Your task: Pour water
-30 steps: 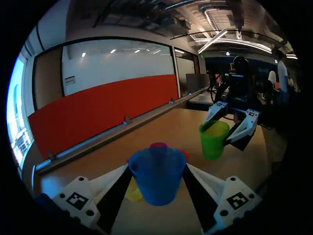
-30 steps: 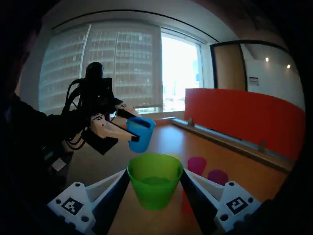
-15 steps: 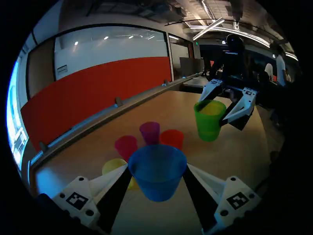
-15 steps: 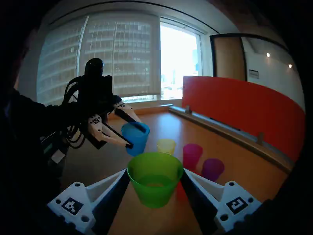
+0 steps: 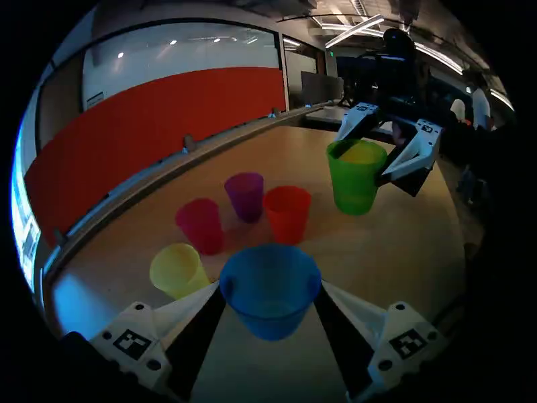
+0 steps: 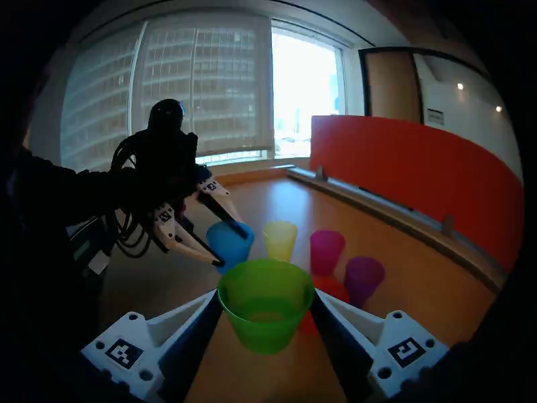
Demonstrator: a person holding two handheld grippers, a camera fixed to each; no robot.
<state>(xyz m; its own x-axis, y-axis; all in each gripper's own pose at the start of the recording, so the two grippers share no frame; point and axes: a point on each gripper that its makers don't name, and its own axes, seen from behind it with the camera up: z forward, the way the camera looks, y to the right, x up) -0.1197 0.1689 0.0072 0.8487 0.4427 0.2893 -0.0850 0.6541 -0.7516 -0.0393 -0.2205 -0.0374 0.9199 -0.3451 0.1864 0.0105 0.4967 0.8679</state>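
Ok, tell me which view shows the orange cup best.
The left gripper view: the orange cup stands whole and unobstructed on the table. In the right gripper view it is mostly hidden behind the green cup, with a sliver showing.

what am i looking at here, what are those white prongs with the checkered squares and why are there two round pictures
No robot here: a person holds a two-finger gripping tool in each hand, and a wide-angle camera rides on each tool, looking forward along it. Hence two round pictures. The white prongs at the bottom are that tool's own fingers, with printed markers on them. In the left gripper view, the left gripper is clamped on a blue cup; the other tool shows farther off. In the right gripper view, the right gripper is clamped on a green cup. On the wooden table stand four more: a yellow cup, a pink cup, a purple cup and an orange cup. Whether the held cups contain water is hard to tell.
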